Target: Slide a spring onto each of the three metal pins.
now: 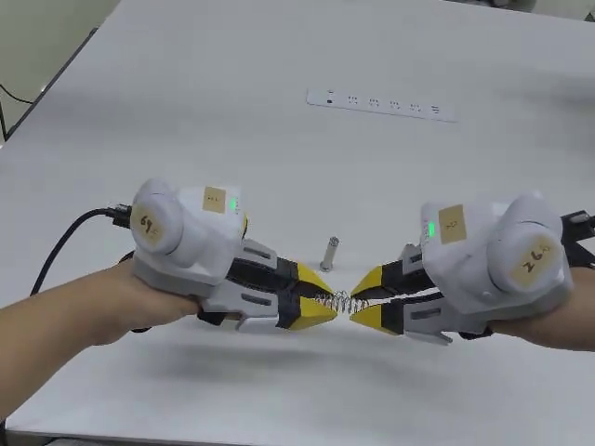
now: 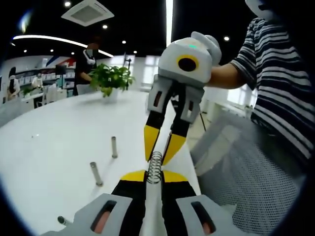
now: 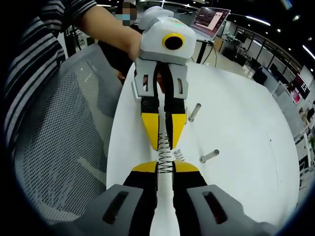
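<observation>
A small metal spring (image 1: 341, 302) hangs level between the two grippers, just above the white table (image 1: 279, 149). My left gripper (image 1: 327, 299) is shut on its left end and my right gripper (image 1: 355, 305) is shut on its right end. In the left gripper view the spring (image 2: 155, 166) runs from my left gripper (image 2: 153, 178) up into the right gripper (image 2: 160, 156). One metal pin (image 1: 330, 253) stands just behind the spring. Three pins stand on the table: one (image 2: 113, 146), another (image 2: 96, 173) and a third (image 2: 61, 220). What looks like a second spring (image 3: 178, 155) lies near a pin (image 3: 209, 156).
A white power strip (image 1: 381, 104) lies at the far middle of the table. A black cable (image 1: 65, 243) trails from the left gripper. The table's near edge is just below the grippers. A grey mesh chair (image 3: 64, 128) stands by that edge.
</observation>
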A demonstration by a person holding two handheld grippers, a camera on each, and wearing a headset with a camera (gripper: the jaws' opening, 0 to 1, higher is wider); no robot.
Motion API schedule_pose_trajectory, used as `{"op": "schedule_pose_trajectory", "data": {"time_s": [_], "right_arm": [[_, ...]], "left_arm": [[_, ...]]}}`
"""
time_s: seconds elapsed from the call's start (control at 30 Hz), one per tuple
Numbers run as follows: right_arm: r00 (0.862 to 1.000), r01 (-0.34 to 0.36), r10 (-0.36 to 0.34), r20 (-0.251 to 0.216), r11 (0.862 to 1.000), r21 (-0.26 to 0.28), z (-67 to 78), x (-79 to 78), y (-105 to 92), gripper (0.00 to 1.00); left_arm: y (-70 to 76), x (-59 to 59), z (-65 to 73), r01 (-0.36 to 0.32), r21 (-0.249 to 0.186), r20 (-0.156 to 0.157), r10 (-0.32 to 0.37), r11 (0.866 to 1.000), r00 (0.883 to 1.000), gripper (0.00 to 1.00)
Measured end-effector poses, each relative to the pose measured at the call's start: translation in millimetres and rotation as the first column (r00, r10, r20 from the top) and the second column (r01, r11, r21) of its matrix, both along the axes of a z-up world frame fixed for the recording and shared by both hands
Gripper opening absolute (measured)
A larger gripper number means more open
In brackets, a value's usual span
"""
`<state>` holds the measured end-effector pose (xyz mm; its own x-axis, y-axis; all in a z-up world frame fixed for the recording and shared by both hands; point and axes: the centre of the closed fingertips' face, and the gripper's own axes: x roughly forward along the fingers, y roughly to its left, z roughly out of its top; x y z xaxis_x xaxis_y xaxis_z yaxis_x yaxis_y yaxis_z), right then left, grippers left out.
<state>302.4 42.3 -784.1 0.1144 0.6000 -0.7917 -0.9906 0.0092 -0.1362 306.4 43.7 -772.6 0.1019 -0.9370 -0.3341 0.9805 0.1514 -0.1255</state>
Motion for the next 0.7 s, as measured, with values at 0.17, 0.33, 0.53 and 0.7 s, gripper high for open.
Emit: {"op": "schedule_pose_trajectory", "data": {"time_s": [0.17,0.33,0.53,0.7], "right_arm": [[1.0,0.001,-0.001,0.0,1.0,0.004,-1.0,-1.2,-1.1,0.08],[1.0,-0.004,0.004,0.0,1.0,0.008,-0.4,-2.4,-2.6,0.08],[1.0,0.009,-0.009,-0.023,1.0,0.005,-3.9,-1.8,-11.3,0.12],[1.0,0.005,-0.005,-0.031,1.0,0.009,-7.4,-4.9,-11.2,0.11]], "left_arm": [[-1.1,-1.6,-0.6,0.018,0.0,-0.001,-0.018,1.0,1.0,0.03],[-2.5,-2.3,-0.6,0.031,0.002,-0.009,-0.031,1.0,0.999,0.02],[-1.1,-2.7,-0.3,0.037,0.005,-0.007,-0.037,0.999,0.999,0.02],[-1.1,-4.7,-0.2,0.046,0.008,-0.01,-0.046,0.999,0.999,0.02]]}}
